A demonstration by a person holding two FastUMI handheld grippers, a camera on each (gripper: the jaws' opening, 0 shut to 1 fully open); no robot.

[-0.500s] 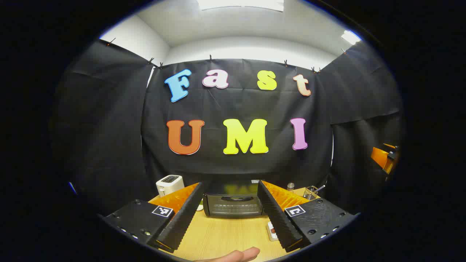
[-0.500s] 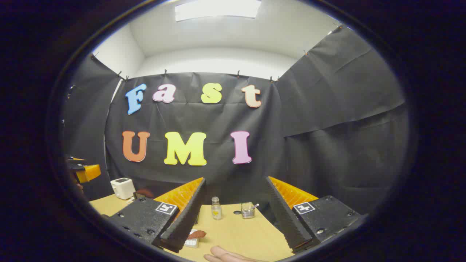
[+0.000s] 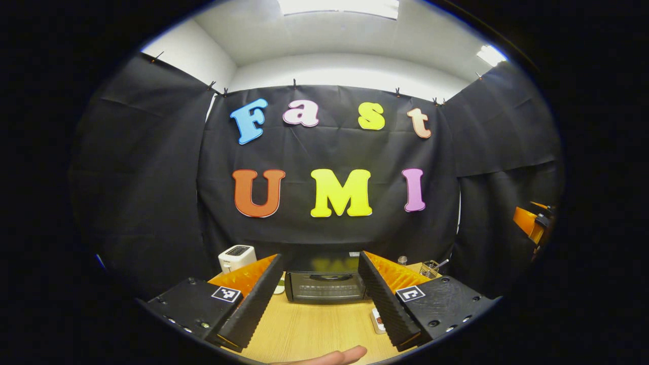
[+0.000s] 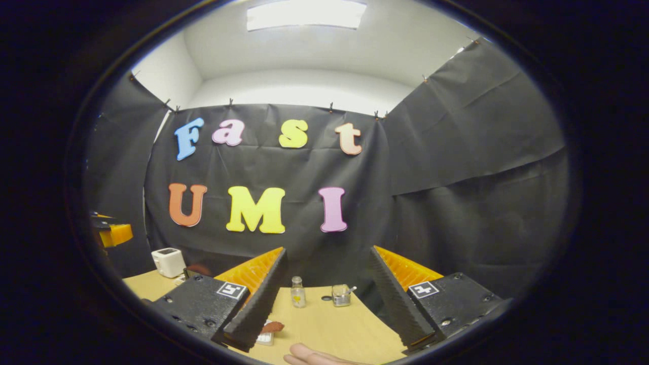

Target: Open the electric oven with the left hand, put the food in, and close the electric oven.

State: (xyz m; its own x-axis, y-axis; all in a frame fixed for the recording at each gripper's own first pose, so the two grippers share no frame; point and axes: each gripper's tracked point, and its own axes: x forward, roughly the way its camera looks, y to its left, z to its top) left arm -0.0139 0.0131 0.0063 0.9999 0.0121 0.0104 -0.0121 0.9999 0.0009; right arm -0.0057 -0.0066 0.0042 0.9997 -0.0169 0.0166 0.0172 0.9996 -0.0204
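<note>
The black electric oven stands at the back of the wooden table with its door shut. My left gripper is open and held well short of it, the oven framed between its fingers. A brown piece of food lies on a small white tray, partly hidden by a finger of my right gripper, which is open and holds nothing. The tray's edge also peeks out beside my left gripper's finger. The other gripper's body shows far right in the left gripper view.
A white toaster stands left of the oven. A small glass bottle and a jar with a spoon stand at the table's back right. A person's finger rests at the table's near edge.
Both views have shifted only slightly. The oven door is still shut and both grippers are still open.
</note>
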